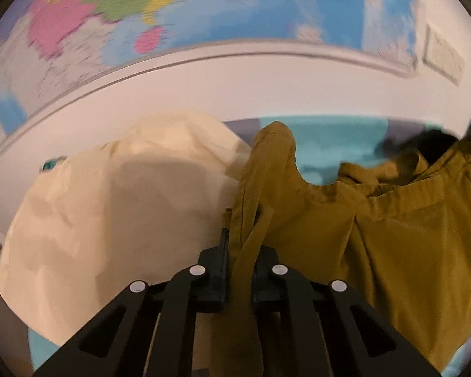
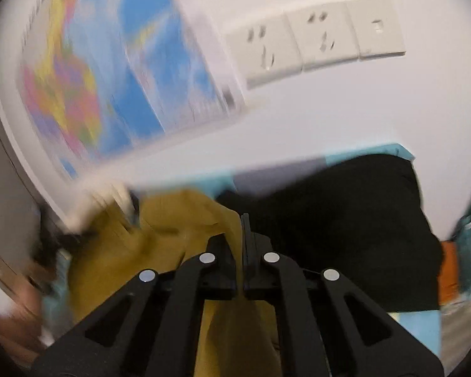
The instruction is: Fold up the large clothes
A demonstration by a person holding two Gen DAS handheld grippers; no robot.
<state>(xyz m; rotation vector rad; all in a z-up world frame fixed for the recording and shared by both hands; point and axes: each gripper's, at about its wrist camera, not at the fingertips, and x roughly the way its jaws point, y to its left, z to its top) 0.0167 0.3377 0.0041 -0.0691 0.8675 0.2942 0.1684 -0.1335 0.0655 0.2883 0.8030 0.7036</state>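
A soft, creased mustard garment [image 1: 392, 226] is held lifted over a turquoise surface [image 1: 329, 144]: a bunched fold is clamped by the left gripper [image 1: 242, 235], an edge [image 2: 223, 220] by the right gripper [image 2: 240, 235]. Cream fabric [image 1: 110, 207] is heaped alongside, black cloth [image 2: 345, 220] beyond. A blurred map [image 1: 172, 9] and sockets [image 2: 314, 40] are seen on the wall.

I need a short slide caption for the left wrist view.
Left gripper shut on mustard garment, cream garment beside it, wall map behind.

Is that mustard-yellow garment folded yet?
No. The mustard garment hangs bunched and creased, pinched in both the left tongs and right tongs.
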